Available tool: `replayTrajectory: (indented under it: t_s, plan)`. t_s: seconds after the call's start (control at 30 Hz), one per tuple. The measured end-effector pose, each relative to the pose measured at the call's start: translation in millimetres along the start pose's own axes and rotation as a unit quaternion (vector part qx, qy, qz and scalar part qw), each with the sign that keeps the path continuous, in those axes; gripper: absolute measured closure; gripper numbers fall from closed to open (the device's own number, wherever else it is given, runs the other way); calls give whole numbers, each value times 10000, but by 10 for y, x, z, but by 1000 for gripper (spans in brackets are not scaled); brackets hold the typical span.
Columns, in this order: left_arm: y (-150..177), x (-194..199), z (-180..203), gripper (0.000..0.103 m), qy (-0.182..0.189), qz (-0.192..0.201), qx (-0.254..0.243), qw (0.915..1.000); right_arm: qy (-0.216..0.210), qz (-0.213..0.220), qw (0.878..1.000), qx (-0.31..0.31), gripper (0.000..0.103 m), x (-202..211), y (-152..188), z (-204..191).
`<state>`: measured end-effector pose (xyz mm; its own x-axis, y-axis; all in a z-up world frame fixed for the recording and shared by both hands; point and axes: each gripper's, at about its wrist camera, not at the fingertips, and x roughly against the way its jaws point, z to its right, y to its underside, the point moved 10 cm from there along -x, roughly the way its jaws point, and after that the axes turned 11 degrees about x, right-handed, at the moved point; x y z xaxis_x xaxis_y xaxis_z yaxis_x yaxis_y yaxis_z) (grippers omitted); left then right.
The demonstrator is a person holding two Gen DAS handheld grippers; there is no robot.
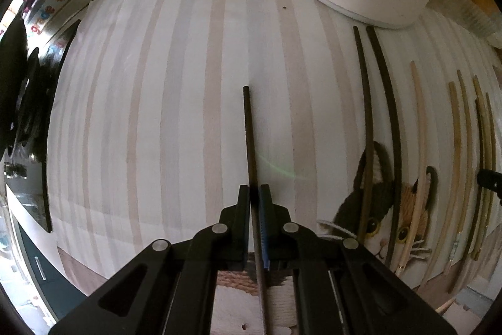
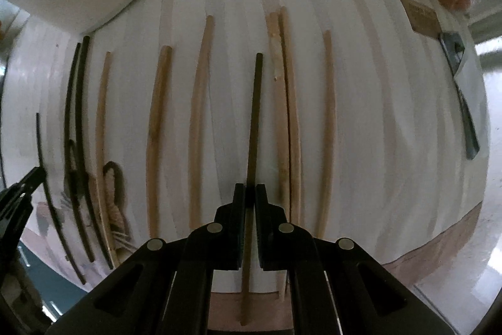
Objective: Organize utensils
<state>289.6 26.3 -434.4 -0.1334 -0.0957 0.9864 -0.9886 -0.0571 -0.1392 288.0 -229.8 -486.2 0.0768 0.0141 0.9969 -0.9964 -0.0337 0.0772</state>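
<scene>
Dark chopstick (image 1: 251,140) pinched in left gripper (image 1: 254,189) jaws points to 12 o'clock; right gripper (image 2: 250,187) jaws pinch another chopstick (image 2: 254,115), parallel.

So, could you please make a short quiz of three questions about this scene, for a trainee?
1. True or false: the left gripper is shut on a dark chopstick.
2. What does the right gripper hold? A) a spoon B) a chopstick with a dark upper end C) nothing
3. Fill in: a ____ picture is printed on the striped mat.

Key: 1 true; 2 B; 3 cat.
</scene>
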Motion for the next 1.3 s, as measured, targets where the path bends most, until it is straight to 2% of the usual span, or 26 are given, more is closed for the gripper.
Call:
replayTrajectory:
  t_s: [0.13,0.23,0.3,0.5,0.73,0.87,1.03,1.2,1.3]
  plan:
    - [-81,18,-52,100,15,81,91,9999,161,76,9998,102,96,78,-100,-185]
    - [-139,168,-43,100,64,232,89,9997,-15,255,9997,-15,97,185,-69,-318]
    - [-188,313,-51,100,111,373,110,9992,-146,355,9992,-108,98,240,20,-247]
    - [-260,769,-55,100,361,703,292,9964,-500,898,9945,-191,98,596,25,-252]
    - [-326,1206,-17,101,514,1074,364,9922,-626,1581,9854,-98,98,1138,19,-323]
    - [-454,1539,-43,101,621,1449,434,9865,-658,2076,9760,-28,98,1373,55,-79]
    - [-620,1983,-31,103,796,1900,495,9773,-633,2846,9566,7,98,1877,-232,-188]
    - [-899,2527,-3,103,1021,2447,557,9626,-716,3531,9328,74,98,2503,-398,-288]
    - [-1062,2762,-44,103,1103,2685,590,9551,-785,3872,9185,174,98,2874,-609,-345]
